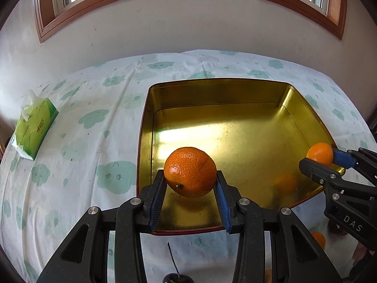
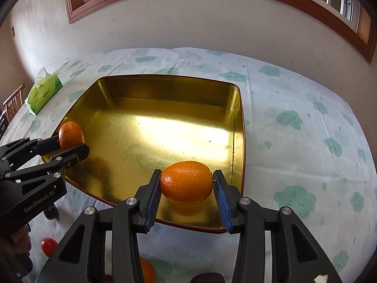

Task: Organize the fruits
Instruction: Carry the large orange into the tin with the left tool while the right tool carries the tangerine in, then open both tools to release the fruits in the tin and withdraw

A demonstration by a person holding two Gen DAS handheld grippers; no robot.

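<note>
Each hand-held gripper grasps one orange over the gold tin [image 1: 235,87] on the desk: left hand-held gripper [image 1: 190,185] near its front left, right hand-held gripper [image 2: 186,186] front right. You are at placing; next, lower and release both oranges inside.

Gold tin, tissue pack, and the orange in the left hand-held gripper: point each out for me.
gold tin [image 1: 212,99], left wrist view, bare back wall.
tissue pack [image 1: 35,127], left wrist view, green top face.
orange [image 1: 190,171], left wrist view, middle of peel, clamped in left hand-held gripper [image 1: 190,186].
</note>
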